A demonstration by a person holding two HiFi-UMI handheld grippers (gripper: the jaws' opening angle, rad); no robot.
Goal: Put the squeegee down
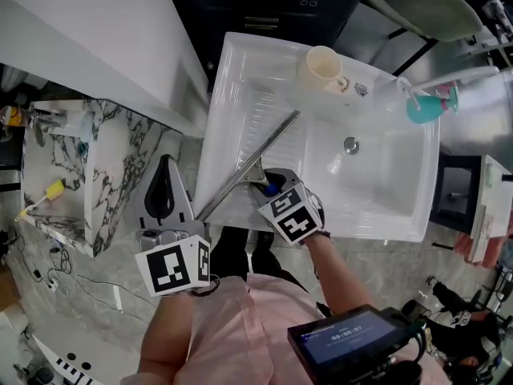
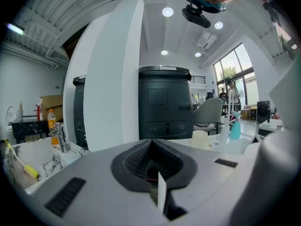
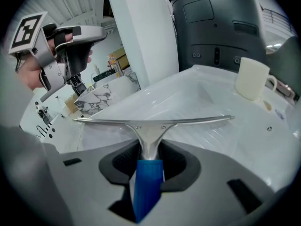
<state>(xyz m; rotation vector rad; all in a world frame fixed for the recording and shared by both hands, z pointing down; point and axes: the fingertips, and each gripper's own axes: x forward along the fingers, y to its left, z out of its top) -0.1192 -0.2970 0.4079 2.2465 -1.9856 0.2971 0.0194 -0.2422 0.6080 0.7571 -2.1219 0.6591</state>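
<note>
blue-handled squeegee [image 3: 149, 126] sits in the right gripper [image 3: 149, 147], jaws clamped on the handle, steel neck and blade sticking out past the tips. blade runs diagonally over the ribbed drainboard of the white sink [image 1: 240, 62], on the sink's left half; can't tell if the blade edge touches the surface. in the head view the squeegee [image 1: 248, 165] spans from the sink's near left edge up toward the middle, right gripper [image 1: 271, 184] at the near rim, angled down. cream cup [image 1: 323, 66] stands on the far rim, well apart from the blade. teal spray bottle [image 1: 429, 107] at the far right corner. left gripper [image 1: 165, 167] is off the sink's left side, jaws pressed together, nothing in them. marble counter [image 1: 112, 159] further left.
</note>
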